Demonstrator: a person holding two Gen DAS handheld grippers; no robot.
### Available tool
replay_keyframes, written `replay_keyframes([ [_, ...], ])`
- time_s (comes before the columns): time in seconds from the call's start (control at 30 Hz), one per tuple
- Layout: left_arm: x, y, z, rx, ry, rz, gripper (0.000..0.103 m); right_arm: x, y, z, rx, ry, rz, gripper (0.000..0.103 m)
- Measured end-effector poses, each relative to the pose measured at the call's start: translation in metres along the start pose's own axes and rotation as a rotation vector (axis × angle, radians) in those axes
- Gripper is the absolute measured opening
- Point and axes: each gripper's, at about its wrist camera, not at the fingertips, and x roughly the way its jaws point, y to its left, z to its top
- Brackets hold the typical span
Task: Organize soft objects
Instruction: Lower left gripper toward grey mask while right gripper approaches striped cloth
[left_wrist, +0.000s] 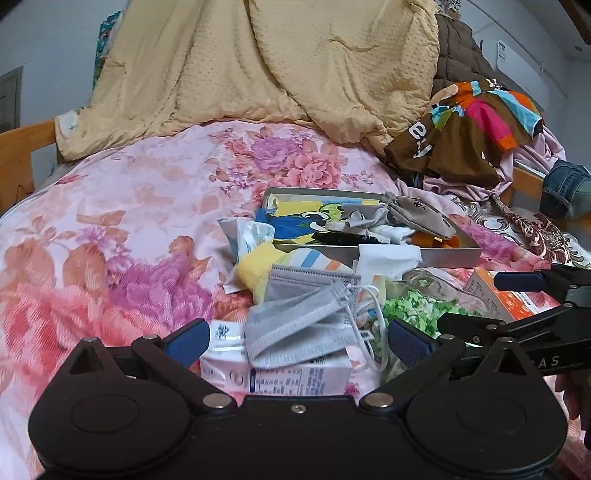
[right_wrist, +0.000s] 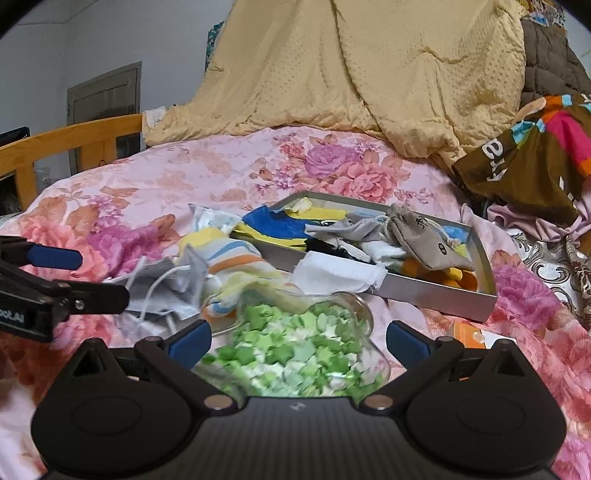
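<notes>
My left gripper stands open around a grey face mask that lies on a white packet. In the right wrist view my right gripper is open, one finger on each side of a lying glass jar of green paper stars. Behind them a grey tray holds socks, a blue and yellow cloth and a beige pouch. A striped sock and a white cloth lie just outside the tray. Each gripper shows in the other's view, the left gripper and the right gripper.
Everything lies on a pink floral bedspread. A beige quilt is heaped at the back and a brown multicoloured garment lies at the right. An orange box sits right of the jar. A wooden bed rail runs along the left.
</notes>
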Motion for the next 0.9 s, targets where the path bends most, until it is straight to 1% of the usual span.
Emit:
replay_keyframes([
  [0.2,0.018,0.004,0.006,0.041,0.031,-0.024,0.102,0.017,-0.006,0.006,-0.002,0.003,0.046,0.103],
  [0.4,0.034,0.003,0.003,0.124,0.081,-0.083,0.102,0.036,-0.001,0.017,-0.042,-0.003,0.092,0.103],
  [0.5,0.04,0.003,0.002,0.149,0.095,-0.107,0.102,0.046,0.002,0.024,-0.081,-0.002,0.114,0.102],
  [0.63,0.049,0.003,0.001,0.162,0.119,-0.125,0.102,0.057,0.007,0.027,-0.123,0.019,0.133,0.098],
  [0.67,0.05,0.004,0.002,0.166,0.12,-0.131,0.101,0.06,0.008,0.027,-0.132,0.024,0.135,0.097],
  [0.83,0.056,0.008,0.004,0.152,0.117,-0.158,0.09,0.069,0.012,0.027,-0.162,0.039,0.153,0.09],
  [0.9,0.056,0.01,0.004,0.141,0.115,-0.162,0.084,0.071,0.013,0.029,-0.171,0.044,0.159,0.087],
])
